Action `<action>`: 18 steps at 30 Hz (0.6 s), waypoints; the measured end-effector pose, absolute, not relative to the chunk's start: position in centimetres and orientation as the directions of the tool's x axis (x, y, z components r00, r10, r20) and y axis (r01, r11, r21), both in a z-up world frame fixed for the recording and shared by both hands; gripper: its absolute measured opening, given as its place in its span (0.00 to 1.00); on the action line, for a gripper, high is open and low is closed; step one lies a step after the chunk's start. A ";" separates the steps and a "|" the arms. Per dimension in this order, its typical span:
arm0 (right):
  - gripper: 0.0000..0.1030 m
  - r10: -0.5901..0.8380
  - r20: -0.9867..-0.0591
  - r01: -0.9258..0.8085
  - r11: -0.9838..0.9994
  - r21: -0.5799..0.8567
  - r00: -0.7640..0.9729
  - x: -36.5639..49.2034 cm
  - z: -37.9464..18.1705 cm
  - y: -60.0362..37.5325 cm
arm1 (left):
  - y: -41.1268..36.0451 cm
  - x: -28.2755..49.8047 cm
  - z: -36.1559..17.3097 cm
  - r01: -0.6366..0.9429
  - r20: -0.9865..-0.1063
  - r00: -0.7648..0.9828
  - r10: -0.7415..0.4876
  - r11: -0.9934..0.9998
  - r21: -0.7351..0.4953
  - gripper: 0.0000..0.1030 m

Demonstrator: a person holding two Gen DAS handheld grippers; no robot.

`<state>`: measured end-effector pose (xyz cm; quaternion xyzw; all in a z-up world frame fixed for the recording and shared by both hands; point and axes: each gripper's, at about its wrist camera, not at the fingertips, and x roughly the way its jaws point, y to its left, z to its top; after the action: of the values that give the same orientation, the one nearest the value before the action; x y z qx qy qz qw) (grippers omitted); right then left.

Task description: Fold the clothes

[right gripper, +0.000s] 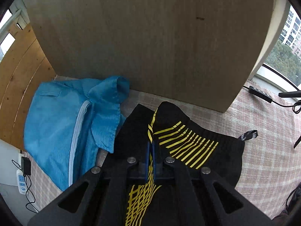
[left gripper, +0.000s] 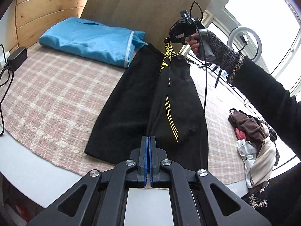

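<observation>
A black garment with yellow stripes (left gripper: 176,101) is stretched between my two grippers above a pink plaid blanket (left gripper: 56,94). My left gripper (left gripper: 150,141) is shut on its near end. My right gripper (left gripper: 168,41) is held up at the far end, shut on the striped edge. In the right wrist view my right gripper (right gripper: 151,146) pinches the black garment (right gripper: 197,141) between its blue pads (right gripper: 147,156). Another layer of the black cloth (left gripper: 128,101) lies flat on the blanket.
A folded blue garment (left gripper: 90,39) lies at the far left against a board (right gripper: 150,37). A pile of unfolded clothes (left gripper: 254,141) sits at the right. A black adapter and cables (left gripper: 17,56) lie at the left edge. A ring light (left gripper: 242,39) stands by the window.
</observation>
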<state>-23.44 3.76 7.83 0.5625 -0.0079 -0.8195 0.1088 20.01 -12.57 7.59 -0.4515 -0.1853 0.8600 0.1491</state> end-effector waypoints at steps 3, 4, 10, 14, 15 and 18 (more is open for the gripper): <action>0.03 -0.136 -0.937 0.131 -0.987 0.098 -0.322 -24.5 5.5 1.1 | -14.9 18.3 5.5 -0.095 -0.734 -0.506 0.452 -0.876 -0.473 0.00; 0.03 -0.116 -0.942 0.124 -0.989 0.081 -0.315 -24.8 4.8 0.4 | -15.6 17.9 5.0 -0.100 -0.736 -0.494 0.464 -0.871 -0.481 0.00; 0.15 -0.163 -0.952 0.128 -0.983 0.133 -0.261 -25.0 3.7 -1.3 | -18.0 16.8 3.9 -0.124 -0.753 -0.430 0.499 -0.858 -0.498 0.01; 0.25 -0.341 -0.893 0.129 -0.940 0.317 -0.294 -23.4 8.0 1.2 | -19.8 17.1 5.6 -0.134 -0.762 -0.452 0.464 -0.880 -0.457 0.00; 0.25 -0.372 -0.875 0.134 -0.928 0.347 -0.311 -22.7 9.4 2.1 | -20.3 17.2 6.2 -0.139 -0.760 -0.459 0.460 -0.882 -0.450 0.00; 0.25 -0.435 -0.833 0.157 -0.900 0.406 -0.340 -19.5 13.6 5.0 | -21.6 16.8 8.4 -0.172 -0.738 -0.466 0.489 -0.868 -0.467 0.00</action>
<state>-19.51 5.01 13.55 0.5443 -0.1279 -0.8086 0.1832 16.82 -21.65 8.36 -0.4780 -0.1660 0.8398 0.1967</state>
